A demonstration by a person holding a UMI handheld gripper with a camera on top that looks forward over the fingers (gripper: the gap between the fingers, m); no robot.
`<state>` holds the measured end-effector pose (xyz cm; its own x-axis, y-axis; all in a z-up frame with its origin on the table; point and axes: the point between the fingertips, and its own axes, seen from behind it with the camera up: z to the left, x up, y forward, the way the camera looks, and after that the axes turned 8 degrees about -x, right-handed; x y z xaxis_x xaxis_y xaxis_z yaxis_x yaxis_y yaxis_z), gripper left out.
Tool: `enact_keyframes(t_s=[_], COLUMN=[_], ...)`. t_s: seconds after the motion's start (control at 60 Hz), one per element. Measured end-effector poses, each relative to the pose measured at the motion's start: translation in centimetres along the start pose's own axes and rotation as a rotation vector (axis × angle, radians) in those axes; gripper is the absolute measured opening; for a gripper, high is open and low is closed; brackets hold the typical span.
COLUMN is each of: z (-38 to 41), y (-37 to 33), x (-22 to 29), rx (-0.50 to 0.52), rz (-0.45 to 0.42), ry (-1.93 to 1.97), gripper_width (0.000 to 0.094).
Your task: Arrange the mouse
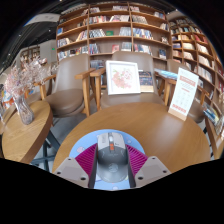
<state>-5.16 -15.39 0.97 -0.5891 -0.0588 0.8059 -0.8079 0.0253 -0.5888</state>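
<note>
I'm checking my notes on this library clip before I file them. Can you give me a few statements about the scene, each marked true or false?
1. The gripper has a grey mouse between its pink pads. True; whether the pads press on it cannot be told.
2. The mouse lies on the floor. False: it is over the round wooden table.
3. A framed picture stands on a chair beyond the table. True.
4. The white sign lies flat on the table. False: it stands upright near the table's far edge.
5. A vase of flowers stands on a neighbouring table. True.
6. Bare walls surround the room. False: bookshelves full of books line it.
</note>
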Motion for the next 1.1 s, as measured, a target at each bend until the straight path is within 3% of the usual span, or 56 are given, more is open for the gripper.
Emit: enact_keyframes(t_s=[0.267,0.317,0.383,0.4,0.45,0.767,1.1], z=[0.3,0.4,0.1,0.0,-0.4,-5.4,-8.9], y=[1.2,1.3,0.9,0.7,-0.3,-16.4,-29.7], x=[-1.8,-1.7,-1.7,-1.5,-1.0,-0.3,-8.9], rx=[-0.042,-0.042,-0.051,-0.053,-0.057,-0.05,-0.041], rz=[0.028,0.025,0.028,0.023,0.011,-0.073,-0.052], ry=[-0.011,-0.008,-0.005,-0.007,-0.007,0.013,0.057], gripper_width=[0.0515,0.0578,0.0847,0.0868,0.0832,0.0854,0.0846])
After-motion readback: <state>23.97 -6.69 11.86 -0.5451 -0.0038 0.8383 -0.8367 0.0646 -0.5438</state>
